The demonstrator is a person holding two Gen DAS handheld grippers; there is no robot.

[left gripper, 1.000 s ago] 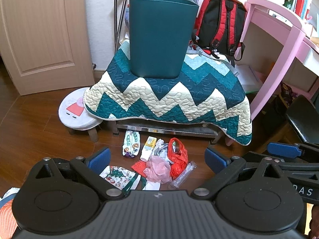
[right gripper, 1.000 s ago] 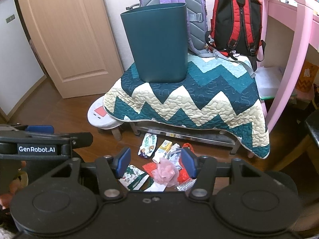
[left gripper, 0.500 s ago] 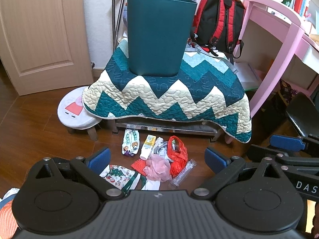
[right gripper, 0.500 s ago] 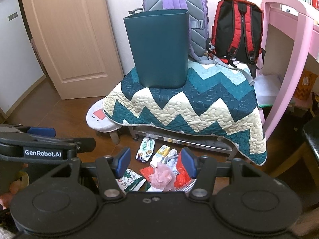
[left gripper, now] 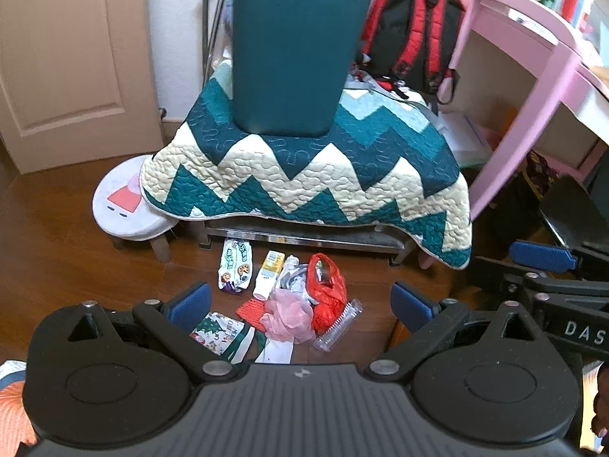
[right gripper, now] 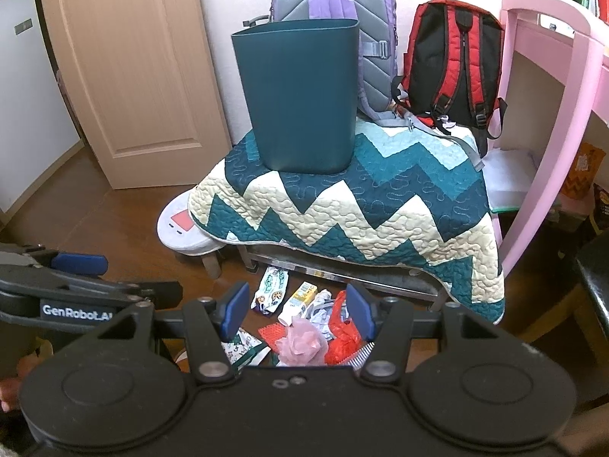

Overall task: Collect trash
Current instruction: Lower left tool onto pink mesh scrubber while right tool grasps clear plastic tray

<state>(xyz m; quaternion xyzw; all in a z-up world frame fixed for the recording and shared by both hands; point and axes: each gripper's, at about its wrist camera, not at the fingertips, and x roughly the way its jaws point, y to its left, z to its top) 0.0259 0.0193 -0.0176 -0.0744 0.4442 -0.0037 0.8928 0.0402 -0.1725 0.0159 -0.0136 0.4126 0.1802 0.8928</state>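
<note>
The left gripper hangs above the floor with its 2 blue pads spread wide and nothing between them. The right gripper is likewise parted, less widely, and empty; in the left view it shows at 3 o'clock.

Just beyond both, at 6 o'clock of the quilt, the trash lies in 1 loose heap on the wood floor. Nearest is a Christmas wrapper at the heap's 8 o'clock, touching a white strip. A pink puff sits in the middle over a red mesh, with a clear ridged piece at 4 o'clock. A red bag lies at 2 o'clock, a yellow-white carton at 12, and a cookie packet at 11.

Farther on, a quilt drapes a low frame, and a white stool stands at its 9 o'clock. A teal bin stands upright on the quilt. Behind it lean a purple backpack and a red backpack. A pink desk stands at 2 o'clock, a door at 10.
</note>
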